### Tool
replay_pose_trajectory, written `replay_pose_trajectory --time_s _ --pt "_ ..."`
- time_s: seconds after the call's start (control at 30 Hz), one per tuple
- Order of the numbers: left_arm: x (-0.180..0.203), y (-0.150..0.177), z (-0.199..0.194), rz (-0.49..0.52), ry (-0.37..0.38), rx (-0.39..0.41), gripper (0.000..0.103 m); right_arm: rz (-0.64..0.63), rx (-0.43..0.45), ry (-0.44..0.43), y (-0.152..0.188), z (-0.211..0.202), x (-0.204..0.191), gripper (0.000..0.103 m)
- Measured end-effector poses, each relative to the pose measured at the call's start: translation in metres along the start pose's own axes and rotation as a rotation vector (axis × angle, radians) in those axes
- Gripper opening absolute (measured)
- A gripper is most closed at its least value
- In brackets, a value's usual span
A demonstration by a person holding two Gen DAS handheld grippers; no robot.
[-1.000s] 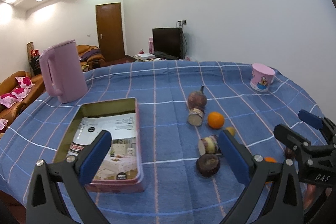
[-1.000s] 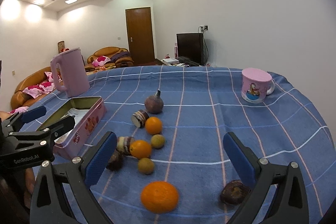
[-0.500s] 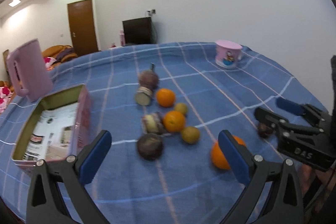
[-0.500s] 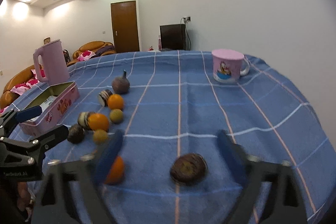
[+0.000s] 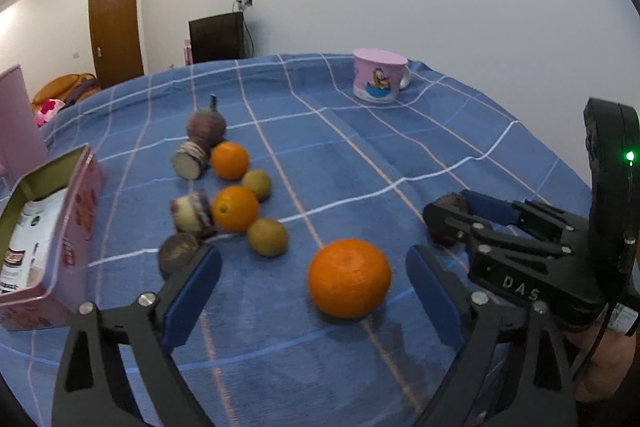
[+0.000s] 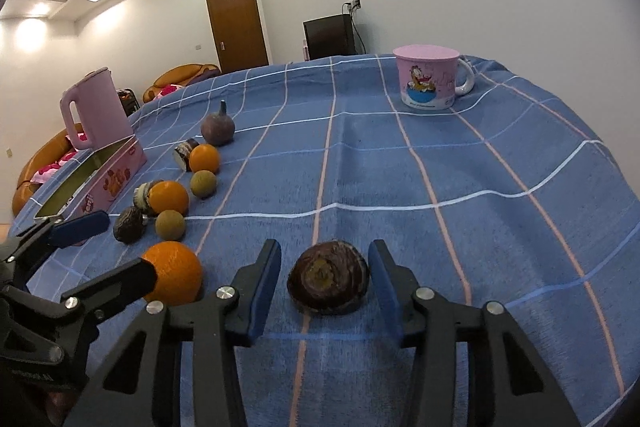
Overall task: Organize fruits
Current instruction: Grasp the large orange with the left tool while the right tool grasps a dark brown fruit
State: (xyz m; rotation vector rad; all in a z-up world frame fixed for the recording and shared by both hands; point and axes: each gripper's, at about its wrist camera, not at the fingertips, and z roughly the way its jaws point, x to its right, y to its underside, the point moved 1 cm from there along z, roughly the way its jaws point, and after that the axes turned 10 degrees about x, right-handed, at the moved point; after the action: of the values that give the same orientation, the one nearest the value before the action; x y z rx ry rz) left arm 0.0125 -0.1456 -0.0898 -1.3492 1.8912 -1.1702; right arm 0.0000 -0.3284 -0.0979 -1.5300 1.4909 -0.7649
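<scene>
A big orange (image 5: 349, 277) lies on the blue checked cloth between the open fingers of my left gripper (image 5: 312, 287); it also shows in the right wrist view (image 6: 176, 277). A dark brown fruit (image 6: 328, 277) lies between the fingers of my right gripper (image 6: 326, 283), which is partly closed around it with small gaps on both sides. A cluster of fruits sits to the left: two small oranges (image 5: 230, 161) (image 5: 235, 207), two greenish fruits (image 5: 267, 237), cut dark fruits (image 5: 192, 213) and a purple fruit with a stem (image 5: 206, 125).
An open pink tin box (image 5: 48, 227) stands at the left, with a pink jug (image 6: 96, 115) behind it. A pink cartoon mug (image 6: 428, 83) stands at the far right. The table edge curves off to the right.
Both grippers have moved right and closer to the table. The left now frames the big orange. The right gripper has narrowed around the dark brown fruit.
</scene>
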Motion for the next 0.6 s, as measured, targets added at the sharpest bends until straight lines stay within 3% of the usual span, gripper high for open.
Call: replay_pose_trajectory --time_s 0.17,0.3,0.6 --pt "0.009 0.003 0.010 0.015 0.006 -0.022 0.091 0.015 -0.012 -0.008 0.003 0.004 0.007 0.047" --pt "0.010 0.003 0.020 0.010 0.008 -0.058 0.086 0.024 -0.024 -0.044 0.005 0.008 0.006 0.041" --pt "0.010 0.008 0.036 -0.012 0.052 -0.112 0.057 0.016 -0.019 -0.063 0.006 0.009 0.005 0.040"
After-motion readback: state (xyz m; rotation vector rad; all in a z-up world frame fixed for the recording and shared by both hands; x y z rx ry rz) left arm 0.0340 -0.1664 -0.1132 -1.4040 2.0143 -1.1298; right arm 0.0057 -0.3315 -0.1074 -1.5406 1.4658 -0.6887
